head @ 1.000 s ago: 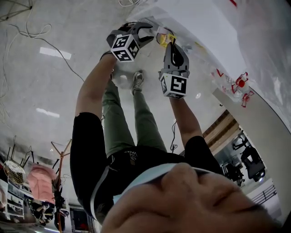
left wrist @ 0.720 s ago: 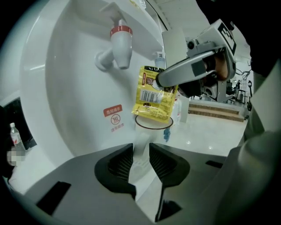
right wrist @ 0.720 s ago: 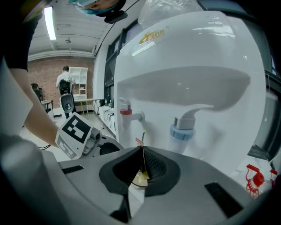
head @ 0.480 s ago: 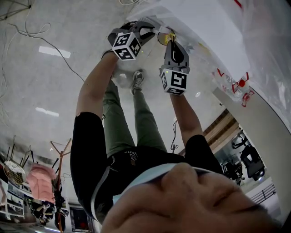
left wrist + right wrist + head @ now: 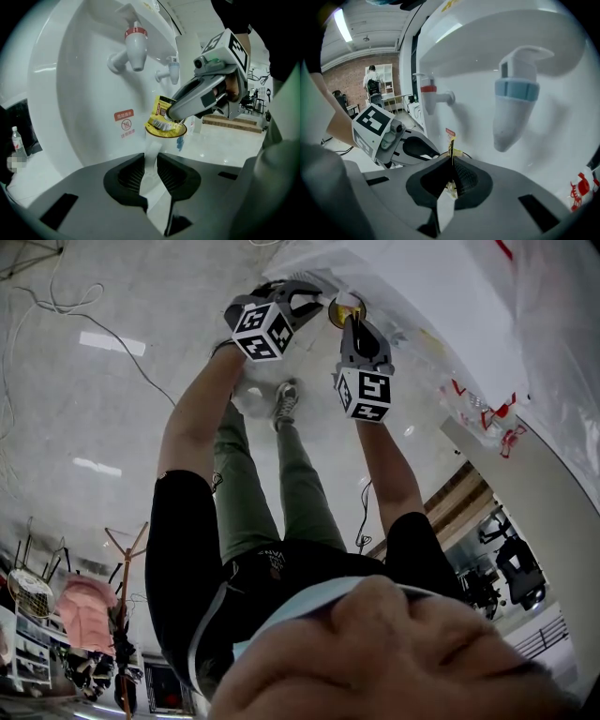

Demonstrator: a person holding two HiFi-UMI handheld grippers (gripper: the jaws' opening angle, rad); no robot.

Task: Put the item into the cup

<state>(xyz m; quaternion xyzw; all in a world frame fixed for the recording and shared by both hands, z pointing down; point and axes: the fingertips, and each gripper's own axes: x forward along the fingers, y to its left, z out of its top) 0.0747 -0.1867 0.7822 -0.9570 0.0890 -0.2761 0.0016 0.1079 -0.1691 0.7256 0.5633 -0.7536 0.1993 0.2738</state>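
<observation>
Cup (image 5: 152, 149) steadied by left gripper (image 5: 150, 164), fingers (image 5: 129, 177) just closing onto its wall, likely so right gripper (image 5: 451, 172), fingers clamped on a yellow sachet (image 5: 451, 146), drops it in.

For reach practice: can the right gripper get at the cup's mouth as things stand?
Probably yes: the right gripper, shut on a yellow packet, hangs at the open rim of the cup; nothing stands between.

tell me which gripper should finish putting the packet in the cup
Right. The right gripper pinches the yellow packet at the rim of the cup; the left gripper, its jaws just closing on that cup, only steadies it.
</observation>
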